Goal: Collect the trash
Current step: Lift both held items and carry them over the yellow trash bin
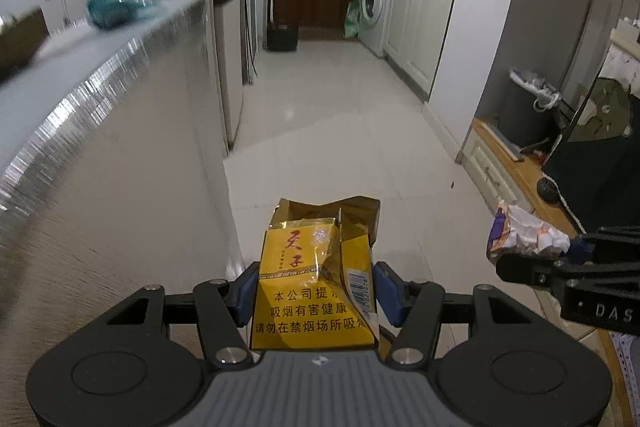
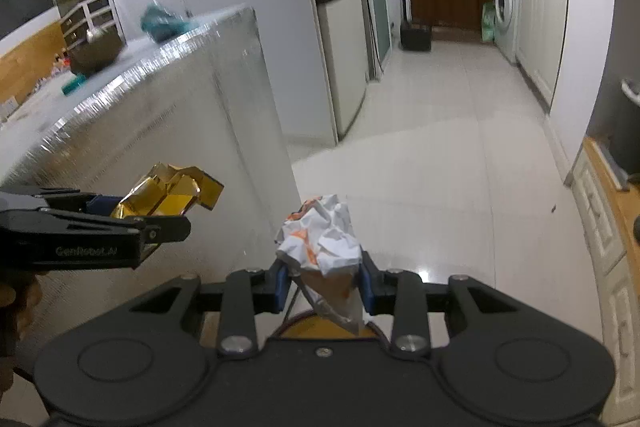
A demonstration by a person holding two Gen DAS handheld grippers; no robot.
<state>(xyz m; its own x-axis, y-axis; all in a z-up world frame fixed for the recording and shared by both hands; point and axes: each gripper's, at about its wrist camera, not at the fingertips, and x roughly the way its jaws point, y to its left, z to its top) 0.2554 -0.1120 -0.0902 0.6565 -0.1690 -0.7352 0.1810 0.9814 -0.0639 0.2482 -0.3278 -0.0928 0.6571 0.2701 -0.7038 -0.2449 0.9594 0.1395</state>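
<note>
Left tongs [image 1: 316, 291] clamp a yellow cigarette pack [image 1: 316, 279], right tongs [image 2: 322, 283] a crumpled wrapper [image 2: 320, 239], beside the table [image 2: 160, 131]; next, likely the lined bin [image 1: 524, 103].

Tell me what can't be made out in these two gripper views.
- Teal object on the counter: left wrist view, motion blur hides what it is.
- Lined bin: left wrist view, its base is hidden behind dark clutter.
- Crumpled wrapper: right wrist view, print too creased to read.
- Cigarette pack: its bottom is hidden behind the gripper body.

Black left claw [image 1: 316, 291], blue pads, silver screws, right claw [image 2: 322, 283] w/ same
</note>
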